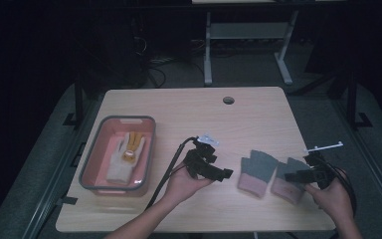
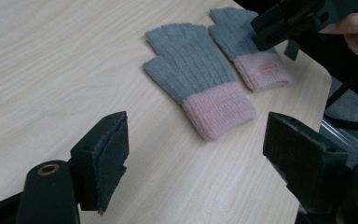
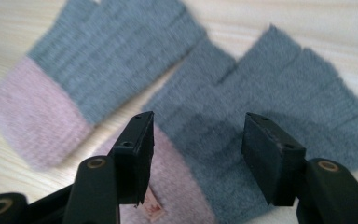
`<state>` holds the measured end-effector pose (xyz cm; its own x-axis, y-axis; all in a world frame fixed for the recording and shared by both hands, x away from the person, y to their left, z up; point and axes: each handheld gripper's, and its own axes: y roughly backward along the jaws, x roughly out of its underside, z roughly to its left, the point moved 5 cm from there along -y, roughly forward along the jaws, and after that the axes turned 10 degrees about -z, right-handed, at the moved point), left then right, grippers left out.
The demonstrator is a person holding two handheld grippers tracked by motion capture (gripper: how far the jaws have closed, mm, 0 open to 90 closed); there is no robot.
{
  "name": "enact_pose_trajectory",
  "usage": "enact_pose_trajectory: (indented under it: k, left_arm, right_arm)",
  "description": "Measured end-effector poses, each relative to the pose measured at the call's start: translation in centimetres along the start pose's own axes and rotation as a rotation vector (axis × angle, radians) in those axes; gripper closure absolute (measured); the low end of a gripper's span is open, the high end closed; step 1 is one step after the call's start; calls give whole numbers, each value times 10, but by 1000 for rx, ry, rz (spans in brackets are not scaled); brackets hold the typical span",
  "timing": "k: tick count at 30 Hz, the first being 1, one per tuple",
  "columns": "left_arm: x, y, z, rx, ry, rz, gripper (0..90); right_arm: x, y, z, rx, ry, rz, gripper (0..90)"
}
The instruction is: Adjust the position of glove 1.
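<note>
Grey knit with pink ribbed cuffs: two fingerless gloves, lying flat side by side on the pale wood-grain tabletop [image 1: 189, 107], at its right front. Left-hand glove of the pair [image 1: 255, 172], cuff toward the person, untouched. Right-hand glove of the pair [image 1: 287, 180], its cuff carrying a small sewn label, its edge just touching or slightly overlapping its neighbour; which of the two cannot be told.

Right gripper [image 3: 196, 154]: black two-jaw tongs, jaws moderately wide and holding nothing, poised directly above the right-hand glove near where cuff meets grey knit. Contact with the fabric cannot be confirmed.

Left gripper [image 2: 196, 163]: black two-jaw tongs, jaws wide apart and holding nothing, held above bare table to the left of the pair and aimed at the left-hand glove, apart from it.

Grey-rimmed rectangular plastic bin with pink interior [image 1: 92, 154]: at the table's left front, well apart from the grey pair. Contents: one white work glove with yellow-orange fingers [image 1: 125, 157], lying flat.

Status, as judged: sorting of gloves into the bin appears partly done; one item is stowed, both grey gloves are yet to be picked up. Step in hand is likely the right gripper's closing on the right-hand glove.
</note>
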<state>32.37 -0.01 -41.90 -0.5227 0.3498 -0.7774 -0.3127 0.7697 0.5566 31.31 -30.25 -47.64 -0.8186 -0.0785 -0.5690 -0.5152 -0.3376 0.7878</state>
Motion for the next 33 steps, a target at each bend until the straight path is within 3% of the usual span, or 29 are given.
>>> enact_pose_trajectory:
  k: [5,13,21,25,33]
  left_arm:
    - [3,-3,-1,3,3,-7,225]
    - [4,-3,-3,10,12,-28,225]
    - [6,-6,-9,20,3,-19,228]
    - [6,-8,-12,24,6,-14,229]
    - [7,-14,-15,28,3,-9,231]
  right_arm:
    - [8,-6,-3,37,6,25,466]
    - [10,-10,2,87,45,21,500]
    - [12,-12,9,136,55,-3,625]
    - [14,-12,11,132,42,-18,692]
    - [14,-11,8,88,-36,-43,769]
